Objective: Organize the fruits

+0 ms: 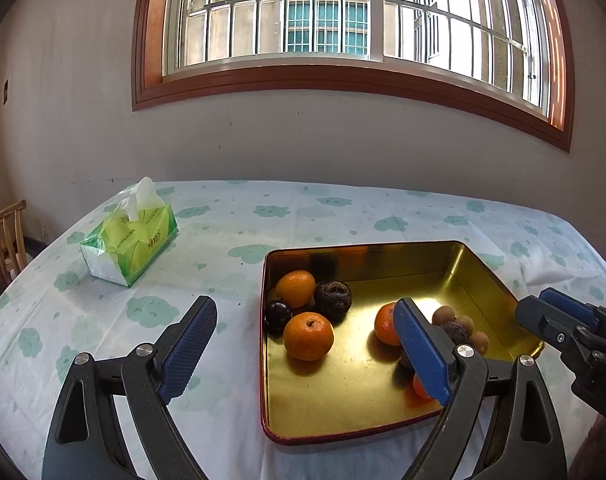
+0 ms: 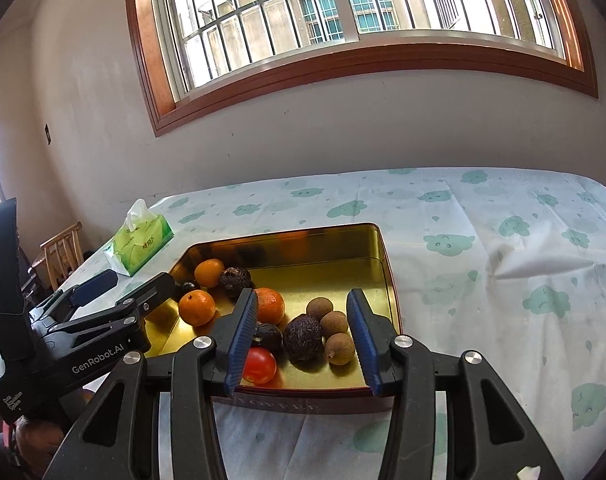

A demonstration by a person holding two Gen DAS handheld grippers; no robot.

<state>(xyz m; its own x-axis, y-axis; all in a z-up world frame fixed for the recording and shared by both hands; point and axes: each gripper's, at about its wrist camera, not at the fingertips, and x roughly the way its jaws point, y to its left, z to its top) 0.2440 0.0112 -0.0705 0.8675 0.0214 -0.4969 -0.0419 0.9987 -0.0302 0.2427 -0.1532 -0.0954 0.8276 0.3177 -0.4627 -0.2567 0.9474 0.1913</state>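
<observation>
On the worktop point(image 1: 343, 216), under a cloud-print cloth, a gold tin tray point(image 2: 383, 264) is sitting with the fruits gathered inside it. Three oranges point(image 1: 307, 335) are lying toward its left and middle, with dark wrinkled fruits point(image 2: 303, 336), three small brown longans point(image 2: 334, 323) and a red tomato point(image 2: 259, 365) crowding the near side. The left gripper point(image 1: 309, 346) is hovering over the tray's left edge, its jaws standing wide and gripping nothing. The right gripper point(image 2: 301, 338) is hanging above the near rim, its jaws standing partly apart and empty, framing the dark fruit and longans below. A green tissue pack point(image 1: 129, 240) is resting well apart to the left.
</observation>
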